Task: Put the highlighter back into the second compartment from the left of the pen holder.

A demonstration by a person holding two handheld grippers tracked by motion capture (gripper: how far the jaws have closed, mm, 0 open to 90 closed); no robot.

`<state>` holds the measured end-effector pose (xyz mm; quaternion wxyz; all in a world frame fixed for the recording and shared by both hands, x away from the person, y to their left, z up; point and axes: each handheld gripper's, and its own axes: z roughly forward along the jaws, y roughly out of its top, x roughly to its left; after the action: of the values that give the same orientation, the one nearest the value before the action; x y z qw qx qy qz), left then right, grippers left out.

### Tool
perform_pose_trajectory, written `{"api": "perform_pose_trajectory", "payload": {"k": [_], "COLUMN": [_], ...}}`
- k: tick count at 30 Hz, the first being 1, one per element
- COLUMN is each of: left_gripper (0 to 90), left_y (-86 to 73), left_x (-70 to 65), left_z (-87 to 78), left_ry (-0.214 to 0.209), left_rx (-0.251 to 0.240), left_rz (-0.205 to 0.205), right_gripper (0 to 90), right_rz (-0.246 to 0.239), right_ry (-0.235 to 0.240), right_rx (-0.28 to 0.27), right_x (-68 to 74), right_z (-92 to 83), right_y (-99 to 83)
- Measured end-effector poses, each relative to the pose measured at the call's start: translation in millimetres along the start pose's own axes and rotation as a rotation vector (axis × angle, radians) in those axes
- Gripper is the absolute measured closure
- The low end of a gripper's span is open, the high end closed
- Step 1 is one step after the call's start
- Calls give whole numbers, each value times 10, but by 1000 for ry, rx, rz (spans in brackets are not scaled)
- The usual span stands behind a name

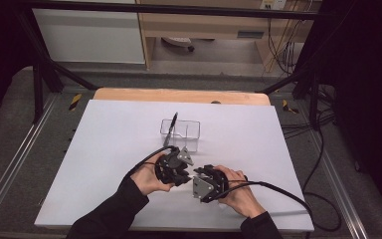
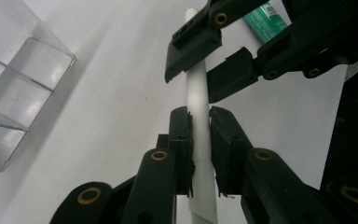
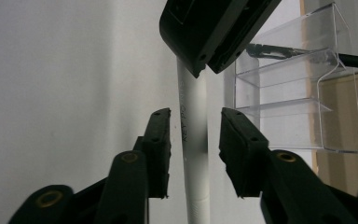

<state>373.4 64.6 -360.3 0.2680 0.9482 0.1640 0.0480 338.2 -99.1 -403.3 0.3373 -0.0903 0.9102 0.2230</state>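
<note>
A white pen [image 2: 198, 93] is held above the white table sheet [image 1: 109, 149]. My left gripper [image 2: 199, 116] is shut on its barrel, both pads pressed against it. My right gripper [image 3: 196, 116] straddles the same pen [image 3: 193, 140] farther along, with a narrow gap on each side between pad and barrel. In the left gripper view the right gripper [image 2: 191, 79] comes in from the upper right around the pen. In the high view both grippers, left [image 1: 179, 169] and right [image 1: 204, 180], meet nose to nose near the table's front middle, each in a hand.
A clear plastic organizer [image 1: 181, 132] with compartments stands just beyond the grippers, with a black pen [image 1: 171, 128] upright in it. It also shows as the organizer [image 3: 298, 93] beside the pen. A green-labelled item [image 2: 263, 21] lies behind the right gripper. Cables trail to the right.
</note>
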Motion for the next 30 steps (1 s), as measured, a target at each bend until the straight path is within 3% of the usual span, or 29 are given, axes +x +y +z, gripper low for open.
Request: {"api": "perform_pose_trajectory", "payload": {"k": [13,20,25,30], "left_gripper": [778,762,630,466], "left_y": [13,-30,-141,-333], "left_x": [2,14,39,98], "left_z": [17,-26,-134,-225], "left_ry": [-12,-6,19,90], "left_rx": [2,-34,-78,-132], "left_rz": [2,1,11,-9], "right_gripper": [784,788,788,788], "right_rz": [-69,-58,-21,39], "right_ry": [5,7,-1,-25], "right_rx": [-30,-34,-10,7], "right_x": [7,-6,-60,-190], "right_z": [-20,-35,-43,-83], "right_y": [5,5,-43,-115]}}
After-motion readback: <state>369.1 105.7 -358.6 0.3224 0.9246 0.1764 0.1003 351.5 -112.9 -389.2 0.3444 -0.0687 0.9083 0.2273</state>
